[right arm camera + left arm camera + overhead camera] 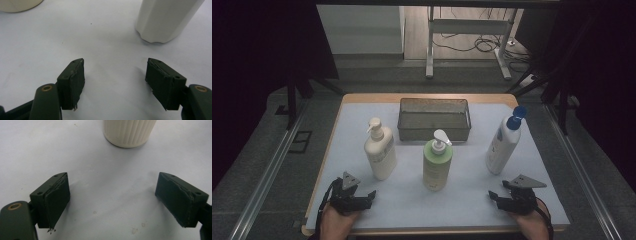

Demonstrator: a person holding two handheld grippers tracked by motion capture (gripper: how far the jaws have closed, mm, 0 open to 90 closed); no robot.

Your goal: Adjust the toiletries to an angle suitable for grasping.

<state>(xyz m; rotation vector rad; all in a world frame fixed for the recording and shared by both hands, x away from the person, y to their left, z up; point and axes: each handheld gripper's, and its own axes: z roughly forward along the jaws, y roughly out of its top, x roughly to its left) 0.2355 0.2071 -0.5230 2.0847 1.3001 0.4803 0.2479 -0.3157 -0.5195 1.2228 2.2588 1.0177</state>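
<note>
At the near edge of the bench (pixel 362 107), the left hand-held gripper (pixel 371 194) rests low on the pale sheet with its jaws spread wide and nothing between them; in the left gripper view the two dark pads frame bare sheet, and the ribbed base of the cream pump bottle (pixel 128 132) stands just beyond them. The right hand-held gripper (pixel 493 195) sits at the near right corner, its jaws also apart and empty, a little narrower than the left. In the right gripper view the white bottle (pixel 166 20) rises close ahead, to the right of the gap. Farther in, three bottles stand upright and well apart: the cream pump bottle at left, the green pump bottle (pixel 437 162) in the middle, the white bottle with its blue cap at right. Behind them, toward the far edge, lies the grey metal tray (pixel 434 131).
</note>
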